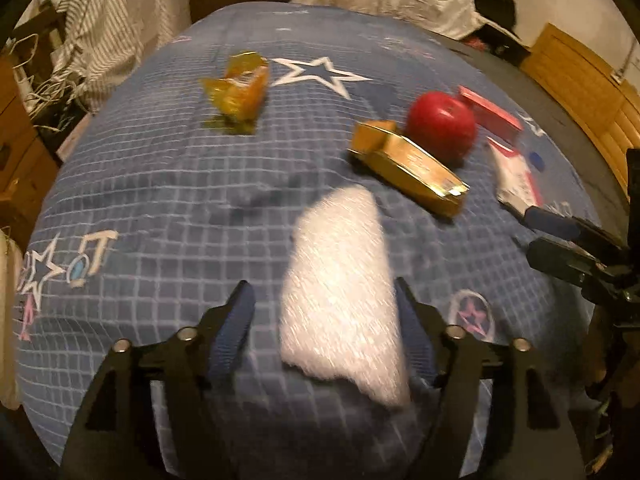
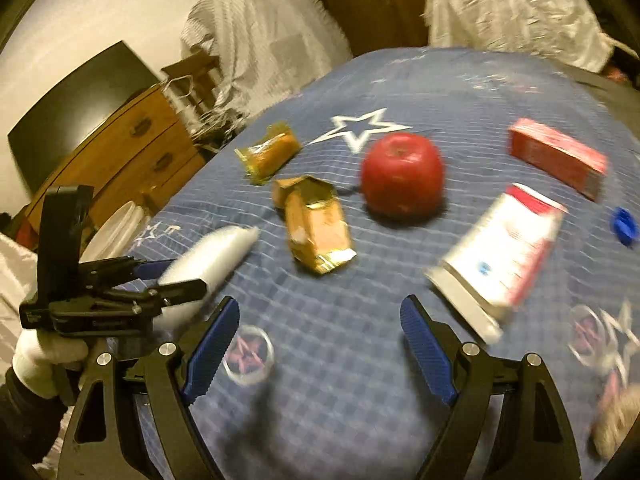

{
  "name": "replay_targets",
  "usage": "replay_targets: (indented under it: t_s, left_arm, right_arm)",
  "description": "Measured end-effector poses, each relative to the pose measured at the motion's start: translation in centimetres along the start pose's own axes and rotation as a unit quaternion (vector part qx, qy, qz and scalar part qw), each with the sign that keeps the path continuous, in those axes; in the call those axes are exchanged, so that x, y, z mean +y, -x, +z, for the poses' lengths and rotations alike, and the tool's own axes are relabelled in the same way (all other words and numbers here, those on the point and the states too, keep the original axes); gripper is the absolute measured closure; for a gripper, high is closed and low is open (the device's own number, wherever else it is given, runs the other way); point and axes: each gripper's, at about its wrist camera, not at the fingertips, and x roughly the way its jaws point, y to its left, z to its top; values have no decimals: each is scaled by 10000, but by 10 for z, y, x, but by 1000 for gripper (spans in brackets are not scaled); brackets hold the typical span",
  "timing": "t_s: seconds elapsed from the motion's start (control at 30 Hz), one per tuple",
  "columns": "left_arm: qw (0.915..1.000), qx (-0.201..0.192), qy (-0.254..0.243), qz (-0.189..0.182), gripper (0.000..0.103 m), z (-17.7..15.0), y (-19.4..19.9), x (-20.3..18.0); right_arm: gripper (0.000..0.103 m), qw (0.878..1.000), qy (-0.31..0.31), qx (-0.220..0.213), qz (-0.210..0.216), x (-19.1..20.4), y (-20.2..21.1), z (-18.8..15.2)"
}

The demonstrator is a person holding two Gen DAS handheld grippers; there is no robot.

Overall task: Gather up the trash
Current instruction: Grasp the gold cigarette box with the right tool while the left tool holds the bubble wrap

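Blue cap [image 2: 624, 226] clear only from right wrist.

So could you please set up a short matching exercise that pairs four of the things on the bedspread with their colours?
Things:
1. apple
2. flattened carton
3. foam sheet
4. bottle cap

Colours:
A. blue
B. white
C. red
D. gold

Pairs: 1-C, 2-D, 3-B, 4-A
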Motion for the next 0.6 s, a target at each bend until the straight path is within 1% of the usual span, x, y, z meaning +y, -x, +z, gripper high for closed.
replay_targets:
  t_s: [0.07,0.17,0.23,0.33,0.43,0.47,0.5,0.53,0.6]
  left_arm:
    - [10000,56,-6,74,31,6,-4,-1]
    - [9999,110,-63,87,31,13,-10,-4]
    - [9997,177,-113,145,30,17,-20,-10]
    - [9992,197,-222,277,31,17,-27,-14]
    - [9987,163,-308,373,31,15,-31,-18]
    - [9986,140,-318,387,31,14,-31,-18]
    - [9987,122,-311,394,33,14,-32,-18]
    - [9987,108,-305,395,35,14,-31,-18]
    - [9987,64,-294,411,38,13,-31,-16]
  right_arm:
    - [20,9998,-64,134,156,1,-19,18]
    - [20,9994,-72,274,184,2,-38,37]
    - [20,9991,-51,420,73,4,-53,51]
    - [21,9980,53,619,-138,9,-70,58]
    - [30,9968,176,674,-404,13,-82,59]
    - [34,9960,261,671,-528,17,-86,59]
    - [37,9954,316,674,-596,19,-89,58]
    - [42,9946,381,683,-686,21,-92,57]
    - [48,9927,514,678,-857,23,-97,54]
